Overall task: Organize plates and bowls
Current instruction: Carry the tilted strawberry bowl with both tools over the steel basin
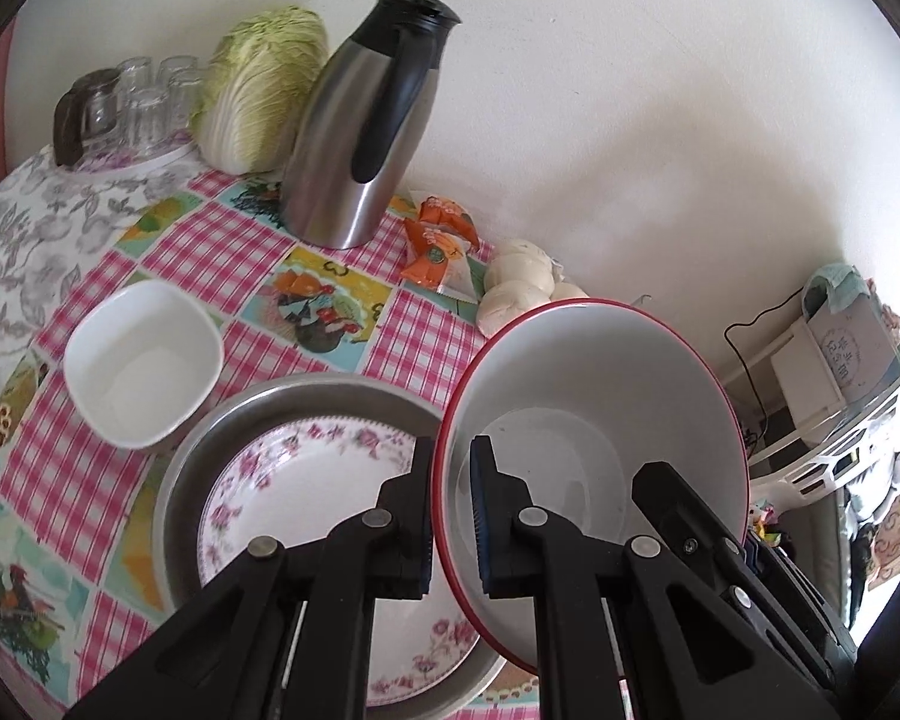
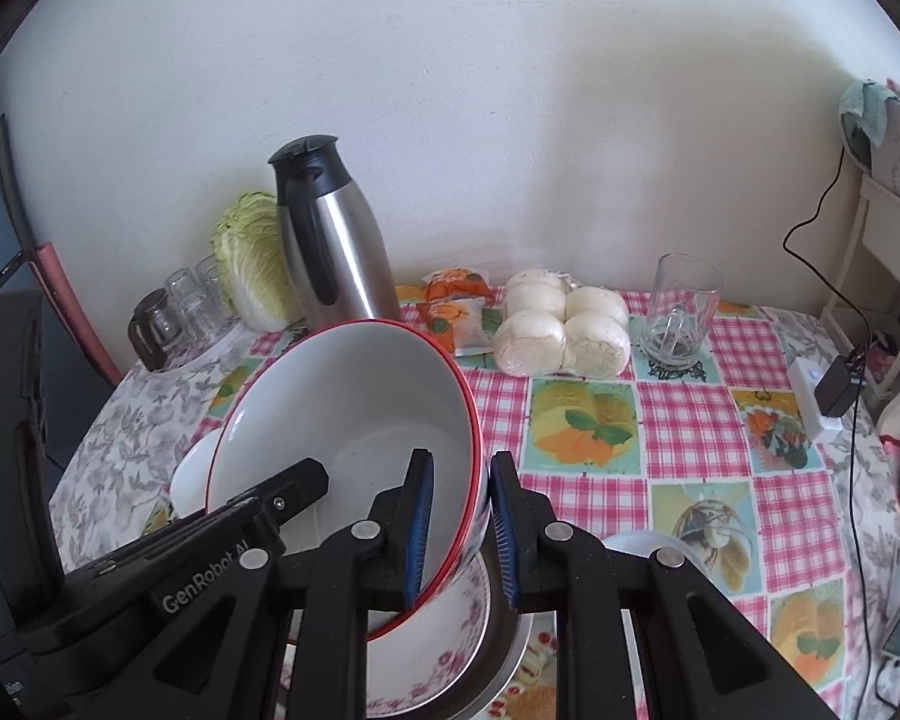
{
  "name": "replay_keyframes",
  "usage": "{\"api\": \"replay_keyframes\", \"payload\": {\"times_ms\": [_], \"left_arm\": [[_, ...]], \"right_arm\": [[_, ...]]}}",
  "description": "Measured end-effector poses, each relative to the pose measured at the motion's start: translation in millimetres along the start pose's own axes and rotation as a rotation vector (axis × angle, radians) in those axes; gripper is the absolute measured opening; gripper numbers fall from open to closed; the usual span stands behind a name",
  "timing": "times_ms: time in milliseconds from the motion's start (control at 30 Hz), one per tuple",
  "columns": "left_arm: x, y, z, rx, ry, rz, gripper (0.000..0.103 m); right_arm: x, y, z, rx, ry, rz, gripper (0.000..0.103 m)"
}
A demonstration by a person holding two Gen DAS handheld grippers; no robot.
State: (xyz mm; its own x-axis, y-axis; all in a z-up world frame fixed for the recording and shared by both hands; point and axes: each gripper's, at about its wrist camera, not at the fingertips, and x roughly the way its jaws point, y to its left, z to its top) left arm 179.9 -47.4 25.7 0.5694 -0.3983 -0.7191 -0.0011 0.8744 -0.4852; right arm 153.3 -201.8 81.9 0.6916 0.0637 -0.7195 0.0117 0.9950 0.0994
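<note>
A big white bowl with a red rim [image 1: 594, 396] is tilted above a floral plate [image 1: 306, 480] that lies in a metal basin [image 1: 252, 414]. My left gripper [image 1: 453, 510] is shut on the bowl's left rim, one finger inside, one outside. My right gripper [image 2: 462, 534] is shut on the opposite rim of the same bowl [image 2: 354, 414]; its fingers show in the left wrist view [image 1: 678, 510]. A small square white bowl [image 1: 144, 360] sits on the checked tablecloth left of the basin.
A steel thermos [image 1: 360, 138], cabbage [image 1: 264, 90] and glasses [image 1: 144, 102] stand at the back by the wall. Snack packets [image 1: 444, 246], steamed buns [image 2: 558, 330] and a glass mug [image 2: 681, 312] lie to the right. A charger and cable [image 2: 834, 390] sit at the table's right edge.
</note>
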Motion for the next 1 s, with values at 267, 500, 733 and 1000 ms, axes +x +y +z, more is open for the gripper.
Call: {"api": "replay_keyframes", "payload": {"times_ms": [267,500,733,1000], "left_arm": [[-18.0,25.3,-14.6,-0.058,0.020,-0.051,0.011],[-20.1,35.6,-25.1,-0.091,0.047,-0.071,0.011],[-23.0,43.4,-35.2,-0.108,0.059,-0.089,0.011],[-14.5,59.6,-36.0,-0.136,0.095,-0.118,0.011]], "right_arm": [[-14.8,14.5,-9.9,0.014,0.010,0.063,0.021],[-21.5,25.5,-18.9,-0.006,0.022,0.046,0.021],[-25.3,24.4,-27.2,0.006,0.039,0.053,0.021],[-18.9,24.7,-35.0,0.024,0.059,0.075,0.021]]}}
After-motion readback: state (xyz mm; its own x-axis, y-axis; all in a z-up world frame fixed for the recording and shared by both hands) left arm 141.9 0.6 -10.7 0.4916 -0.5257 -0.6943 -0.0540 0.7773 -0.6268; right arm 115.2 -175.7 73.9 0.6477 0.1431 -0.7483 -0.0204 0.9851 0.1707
